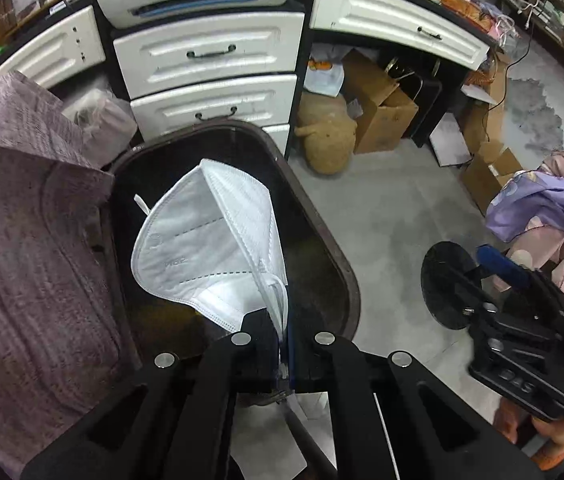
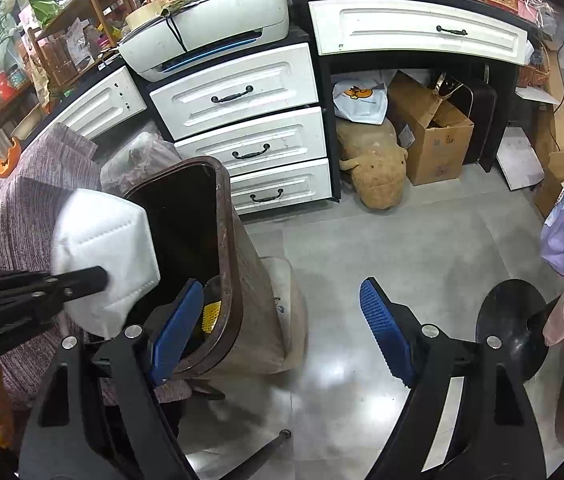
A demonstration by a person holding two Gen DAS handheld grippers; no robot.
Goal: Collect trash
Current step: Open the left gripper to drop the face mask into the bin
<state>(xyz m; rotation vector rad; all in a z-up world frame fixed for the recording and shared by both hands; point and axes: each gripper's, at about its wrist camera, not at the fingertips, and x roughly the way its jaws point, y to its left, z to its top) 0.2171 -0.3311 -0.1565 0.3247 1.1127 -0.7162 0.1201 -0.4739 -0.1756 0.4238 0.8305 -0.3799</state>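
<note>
A: What is held by the left gripper (image 1: pixel 282 332)?

B: A white folded face mask of pleated fabric (image 1: pixel 205 248) is pinched at its lower corner between the black fingers, which are pressed nearly together on it. The mask is stood up over the open mouth of a tall dark brown plastic trash bin (image 1: pixel 322 224), above the dark interior rather than inside it.

A: Is the same seen from the other side?

B: In the right wrist view the mask (image 2: pixel 109 248) is seen at the left of the bin rim (image 2: pixel 223 240), gripped by the black tip of the left gripper (image 2: pixel 97 276). Something yellow and mesh-like (image 2: pixel 210 315) can be made out low inside the bin; what it is cannot be told.

A: And the right gripper (image 2: pixel 282 332)?

B: Its blue ribbed pads (image 2: pixel 382 328) are spread wide and nothing is held between them. The left pad is placed just at the near rim of the bin; the right pad is over bare grey tiled floor (image 2: pixel 362 240).

A: What is around the bin?

B: A mauve woven fabric cover (image 1: pixel 21 240) is draped just beside it on the left. White drawers with black handles (image 1: pixel 209 56) are stood behind it, and a grey printer (image 2: pixel 209 28) is set on top. A tan plush toy (image 2: pixel 374 172) and a brown cardboard box (image 2: pixel 430 136) are lodged under the desk.
</note>
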